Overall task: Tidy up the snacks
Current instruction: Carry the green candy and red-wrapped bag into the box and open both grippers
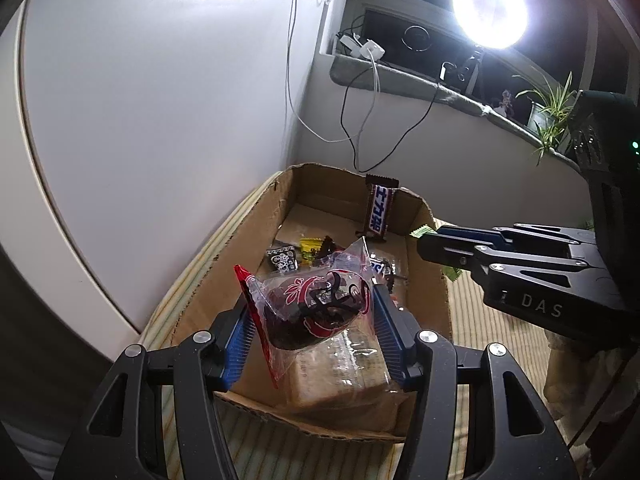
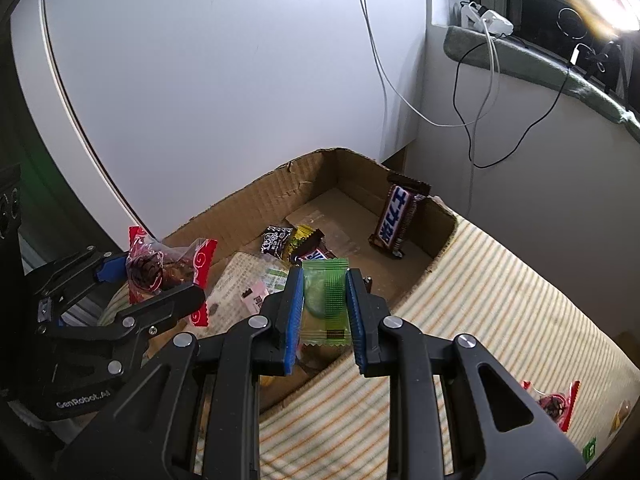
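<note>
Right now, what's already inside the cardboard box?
Inside the cardboard box: a chocolate bar leaning on the far wall, several small wrapped candies, and a clear-wrapped packet. Both tongs cover part of the floor.

White wall (image 1: 160, 80) behind — cables (image 1: 290, 60) hanging down it. Dark window (image 1: 420, 36) above grey sill (image 1: 400, 74); round lamp (image 1: 490, 8) lit, potted plant (image 1: 550, 114) alongside. Striped cloth (image 2: 500, 280) underfoot

Left tool (image 1: 316, 320) black linkage arms, silver screws, ribbed blue pads; right tool (image 2: 323, 304) alike
</note>
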Demonstrator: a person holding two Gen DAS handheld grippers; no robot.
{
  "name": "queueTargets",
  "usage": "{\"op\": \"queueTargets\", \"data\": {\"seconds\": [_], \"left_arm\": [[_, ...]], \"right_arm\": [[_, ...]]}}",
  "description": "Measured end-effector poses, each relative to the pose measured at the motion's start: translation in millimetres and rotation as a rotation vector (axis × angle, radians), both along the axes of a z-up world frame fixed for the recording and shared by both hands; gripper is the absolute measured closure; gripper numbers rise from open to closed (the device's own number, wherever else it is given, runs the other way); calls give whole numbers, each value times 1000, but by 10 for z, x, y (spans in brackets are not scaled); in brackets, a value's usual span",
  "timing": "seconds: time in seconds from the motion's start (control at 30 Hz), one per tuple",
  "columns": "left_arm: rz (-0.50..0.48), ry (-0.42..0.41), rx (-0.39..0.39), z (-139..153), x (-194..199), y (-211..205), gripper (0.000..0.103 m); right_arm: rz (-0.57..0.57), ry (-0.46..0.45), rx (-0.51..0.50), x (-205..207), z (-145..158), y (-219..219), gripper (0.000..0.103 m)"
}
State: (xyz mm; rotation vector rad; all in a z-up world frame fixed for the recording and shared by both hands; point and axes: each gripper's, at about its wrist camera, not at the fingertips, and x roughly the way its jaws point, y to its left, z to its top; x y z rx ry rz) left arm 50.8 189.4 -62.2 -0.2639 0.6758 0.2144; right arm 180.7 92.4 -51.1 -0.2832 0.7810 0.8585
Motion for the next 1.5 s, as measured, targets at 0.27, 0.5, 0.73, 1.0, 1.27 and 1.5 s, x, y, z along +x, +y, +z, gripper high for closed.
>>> {"op": "queueTargets", "data": {"seconds": [0.27, 0.5, 0.73, 1.0, 1.27, 1.5], "left_arm": [[2, 6, -6, -34, 15, 33, 47], [6, 9, -6, -47, 25, 38, 45], [11, 10, 3, -37, 12, 35, 44], [12, -3, 13, 15, -15, -2, 35], [8, -16, 30, 95, -83, -114, 35], [-18, -38, 41, 200, -109, -299, 35]], "right_arm": [[12, 18, -15, 53, -76, 125, 81], [22, 11, -22, 52, -95, 157, 79], [3, -18, -13, 38, -47, 135, 46], [-28, -58, 0, 9, 70, 36, 21], [-64, -67, 15, 1, 166, -168, 20], [-95, -80, 39, -30, 258, -489, 20]]}}
